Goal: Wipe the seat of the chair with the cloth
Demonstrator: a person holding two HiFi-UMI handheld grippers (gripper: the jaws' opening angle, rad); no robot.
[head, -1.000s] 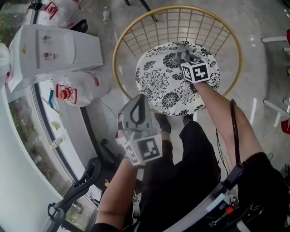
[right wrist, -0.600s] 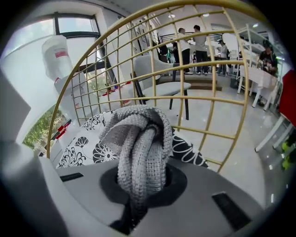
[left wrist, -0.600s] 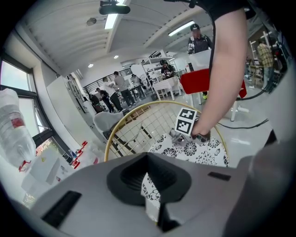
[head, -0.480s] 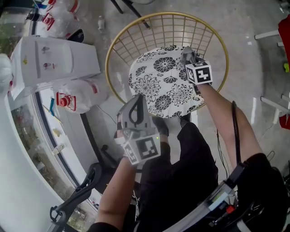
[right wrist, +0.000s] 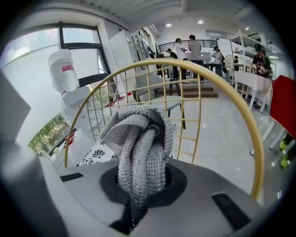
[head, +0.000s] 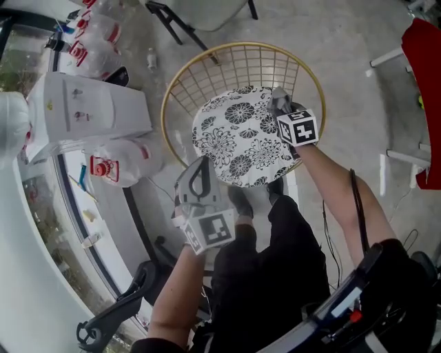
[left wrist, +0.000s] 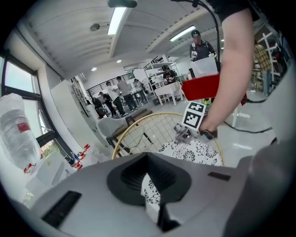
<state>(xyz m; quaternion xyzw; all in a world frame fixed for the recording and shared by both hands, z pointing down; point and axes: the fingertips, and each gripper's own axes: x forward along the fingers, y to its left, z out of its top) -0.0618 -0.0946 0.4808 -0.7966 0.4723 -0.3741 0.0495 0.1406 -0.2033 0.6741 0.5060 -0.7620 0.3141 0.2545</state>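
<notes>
The chair has a gold wire frame [head: 172,89] and a round seat [head: 234,138] printed with black and white flowers. My right gripper [head: 282,110] is at the seat's far right edge, shut on a bunched grey knitted cloth [head: 275,97]. In the right gripper view the cloth [right wrist: 141,139] bulges out of my right gripper [right wrist: 138,183], with the gold frame [right wrist: 217,78] arching behind and the seat [right wrist: 95,157] at lower left. My left gripper [head: 200,180] hovers off the seat's near edge, shut and holding nothing. In its own view, my left gripper [left wrist: 150,185] faces the seat [left wrist: 194,150].
A white water dispenser [head: 83,114] and plastic bags [head: 117,162] stand left of the chair. A red object [head: 424,69] and white furniture legs [head: 386,172] are on the right. A grey chair [head: 207,14] is beyond. The person's black trousers [head: 269,262] are below the seat.
My right gripper has slid the cloth from the seat's far middle over to its far right edge. The left gripper has stayed put. The head view has shifted.
</notes>
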